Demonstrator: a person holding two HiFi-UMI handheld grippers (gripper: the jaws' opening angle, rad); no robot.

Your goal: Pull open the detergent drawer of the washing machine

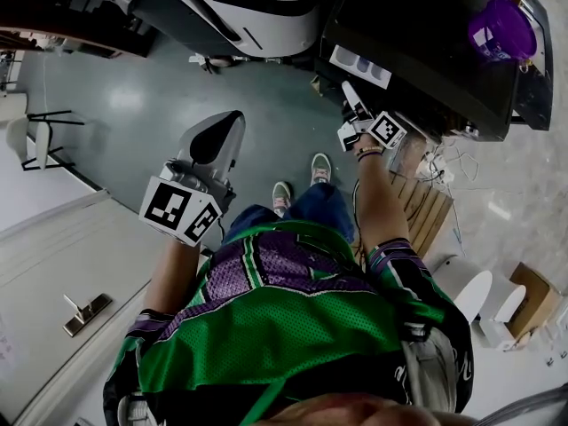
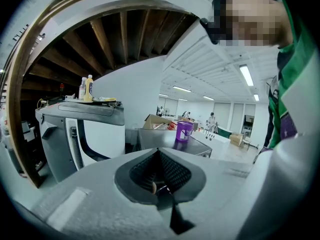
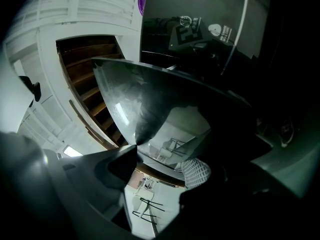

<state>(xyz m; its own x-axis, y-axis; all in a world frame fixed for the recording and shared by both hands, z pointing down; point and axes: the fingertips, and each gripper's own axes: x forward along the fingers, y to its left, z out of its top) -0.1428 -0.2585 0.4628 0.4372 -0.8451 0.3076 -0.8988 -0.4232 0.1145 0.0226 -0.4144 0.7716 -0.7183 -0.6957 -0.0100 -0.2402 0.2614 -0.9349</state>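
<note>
The black washing machine (image 1: 426, 56) stands ahead on the right, with a light drawer front (image 1: 359, 66) at its near upper corner. My right gripper (image 1: 352, 98) reaches up to just below that front. In the right gripper view its jaws (image 3: 160, 166) stand apart, with floor showing through the gap. A glossy dark panel (image 3: 150, 99) of the machine (image 3: 200, 29) hangs right over them, touching the left jaw's tip. My left gripper (image 1: 216, 138) is held up at the left, away from the machine. Its jaws (image 2: 160, 176) are pressed together with nothing in them.
A purple cup (image 1: 501, 27) sits on top of the black machine. A white machine (image 1: 240, 7) stands to its left. Wooden slats (image 1: 424, 209) and cables lie at the right. Chairs (image 1: 35, 140) stand at the far left, and a door with a handle (image 1: 86, 312) is close by.
</note>
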